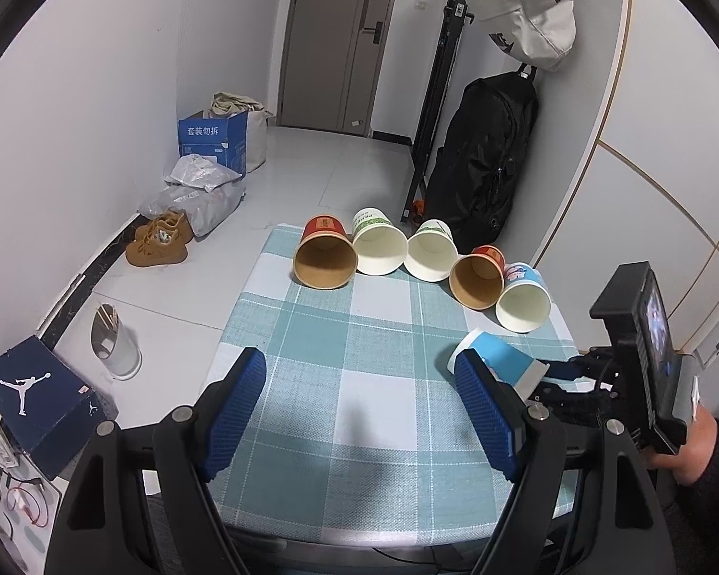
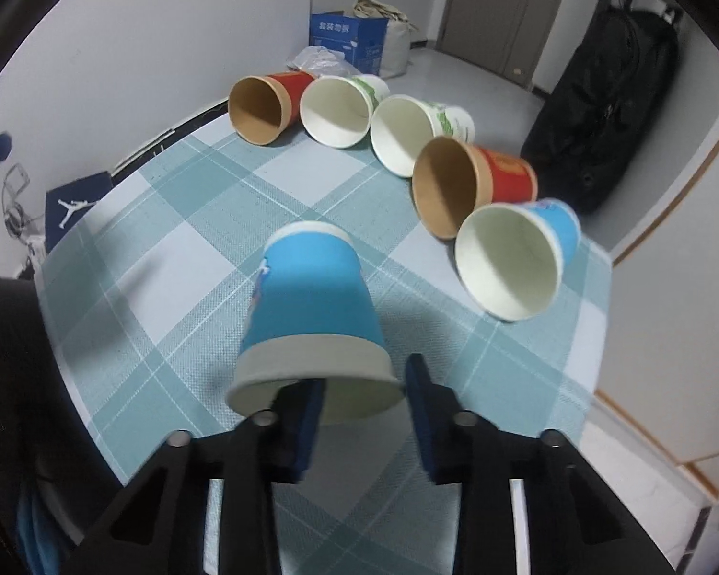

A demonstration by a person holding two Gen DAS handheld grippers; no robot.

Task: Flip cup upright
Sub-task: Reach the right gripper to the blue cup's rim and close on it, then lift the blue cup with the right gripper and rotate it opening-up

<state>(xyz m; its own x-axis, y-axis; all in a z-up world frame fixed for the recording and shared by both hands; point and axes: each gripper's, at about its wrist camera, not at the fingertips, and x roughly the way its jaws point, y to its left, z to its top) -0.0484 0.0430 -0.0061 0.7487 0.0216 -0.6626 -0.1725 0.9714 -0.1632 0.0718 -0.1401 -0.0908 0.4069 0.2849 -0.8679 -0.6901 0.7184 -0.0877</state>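
Observation:
A blue paper cup hangs bottom away from me, its rim wall caught at my right gripper; the left finger sits inside the mouth, the right finger outside. The cup is tilted above the checked cloth. In the left wrist view the same cup shows at the right, held by the right gripper. My left gripper is open and empty over the near part of the table.
Several cups lie on their sides in a row at the far edge: red, white-green, white-green, red, blue. A black bag stands beyond. Shoes and boxes lie on the floor left.

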